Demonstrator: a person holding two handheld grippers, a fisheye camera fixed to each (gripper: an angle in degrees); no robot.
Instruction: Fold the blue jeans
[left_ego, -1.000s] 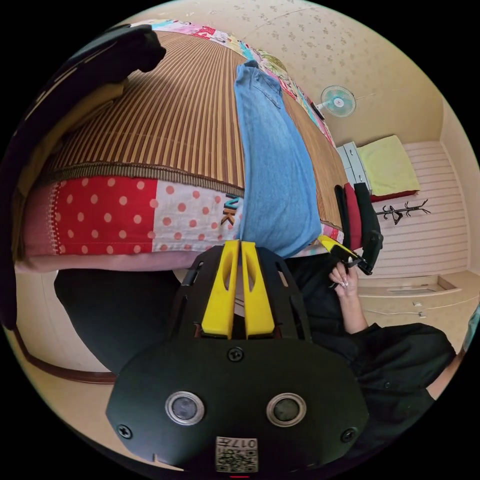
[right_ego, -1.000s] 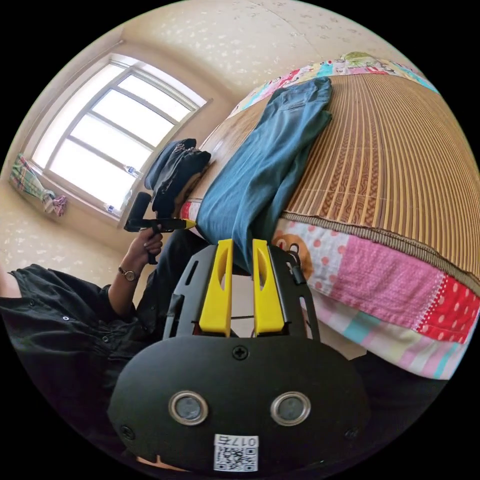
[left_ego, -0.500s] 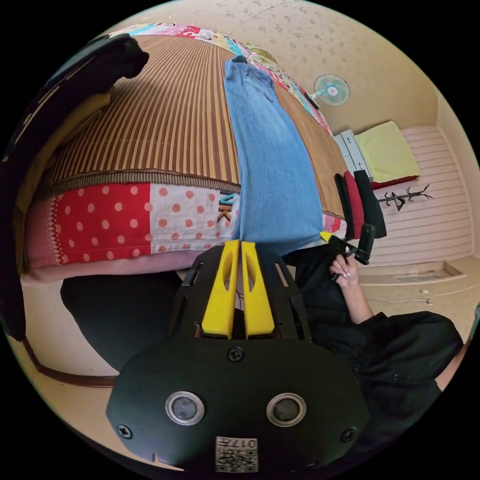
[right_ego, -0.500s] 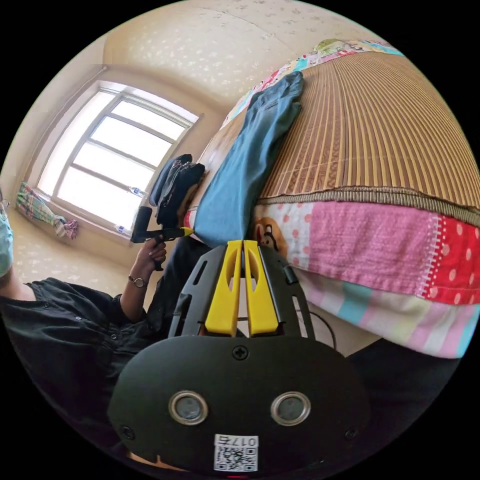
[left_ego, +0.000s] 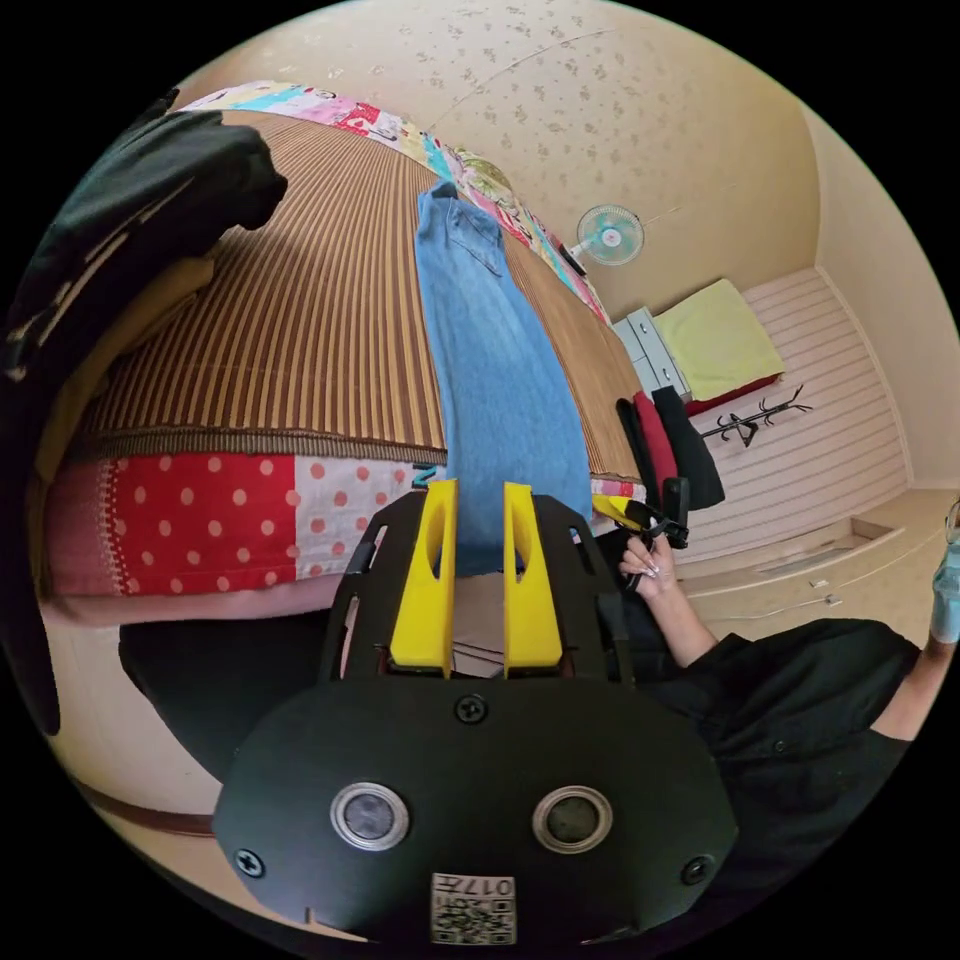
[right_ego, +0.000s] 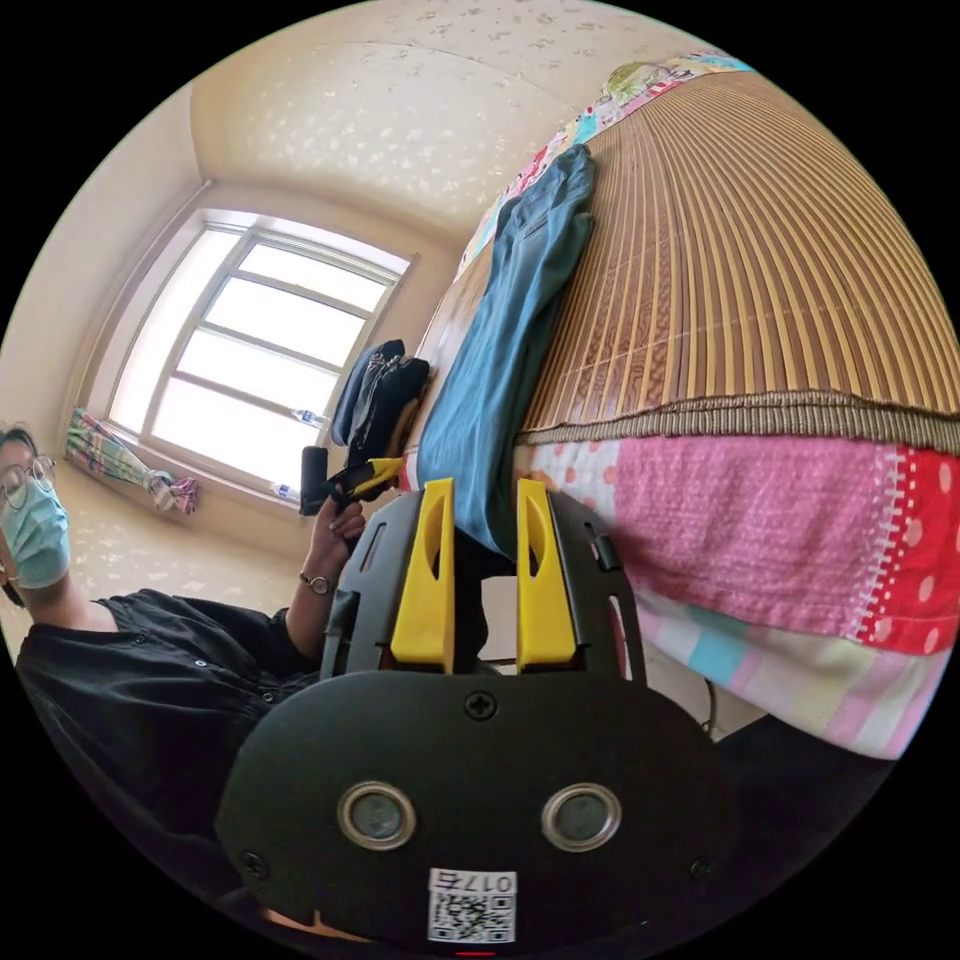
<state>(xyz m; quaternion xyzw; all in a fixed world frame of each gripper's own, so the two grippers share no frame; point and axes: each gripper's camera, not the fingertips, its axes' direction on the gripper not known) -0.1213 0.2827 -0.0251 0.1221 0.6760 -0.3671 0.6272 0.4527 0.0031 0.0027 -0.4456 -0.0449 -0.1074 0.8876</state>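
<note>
Denim lay in one long strip: the blue jeans (left_ego: 500, 370) stretched lengthwise across the striped mat (left_ego: 300, 300) on the bed, waistband at the far end, leg hems hanging over the near edge above the patchwork quilt (left_ego: 200, 510). The left gripper (left_ego: 475, 495) sat just below those hems with its jaws apart, holding nothing. The right gripper (right_ego: 480, 495) likewise had its jaws spread, the hem edge just beyond its tips. The cloth looked soft but fairly heavy, likely to sag and drag rather than slip. The two hem corners seemed the best places to pinch.
</note>
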